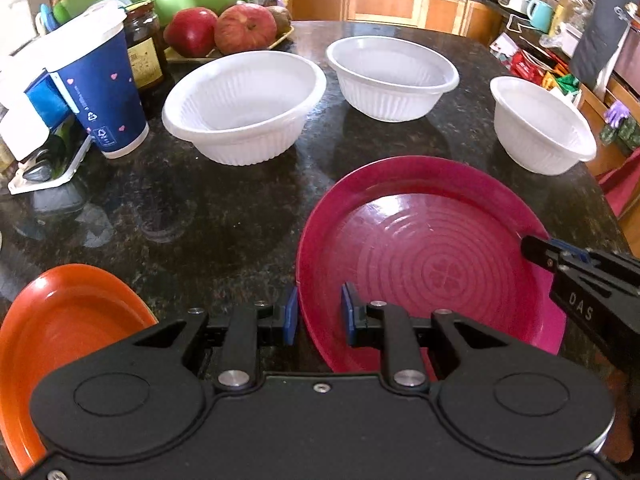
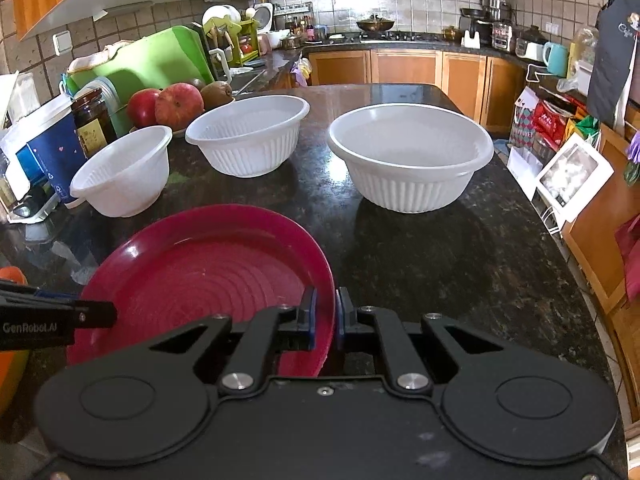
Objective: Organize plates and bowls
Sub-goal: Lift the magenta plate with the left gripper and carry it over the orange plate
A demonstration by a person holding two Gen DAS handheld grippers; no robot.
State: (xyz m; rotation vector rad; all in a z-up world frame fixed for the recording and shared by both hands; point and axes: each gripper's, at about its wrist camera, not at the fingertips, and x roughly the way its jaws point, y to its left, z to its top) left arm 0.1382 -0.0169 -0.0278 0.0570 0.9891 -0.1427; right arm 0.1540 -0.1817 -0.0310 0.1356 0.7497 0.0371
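On my far left lies a shiny orange plastic plate (image 1: 60, 320). My left gripper (image 1: 319, 316) is narrow with the round dark-pink plastic plate's (image 1: 432, 256) rim between its pads; I can't quite tell if they pinch. My right gripper (image 2: 326, 316) squeezes the opposite rim. Three white ribbed bowls (image 1: 244, 108) wait beyond, on the speckled black stone counter (image 1: 208, 216) in a crowded kitchen.

From my end the desk (image 2: 440, 264) looks like polished speckled stone, glossy enough to mirror the bowls. The magenta plate (image 1: 420, 248) reads as shiny plastic with moulded rings. The three white bowls (image 2: 408, 156) seem thin, ribbed, satin plastic. My left claw (image 1: 318, 318) is matt black plastic with blue rubbery pads and bright metal pins. The blue cup (image 1: 100, 92) looks like paper.
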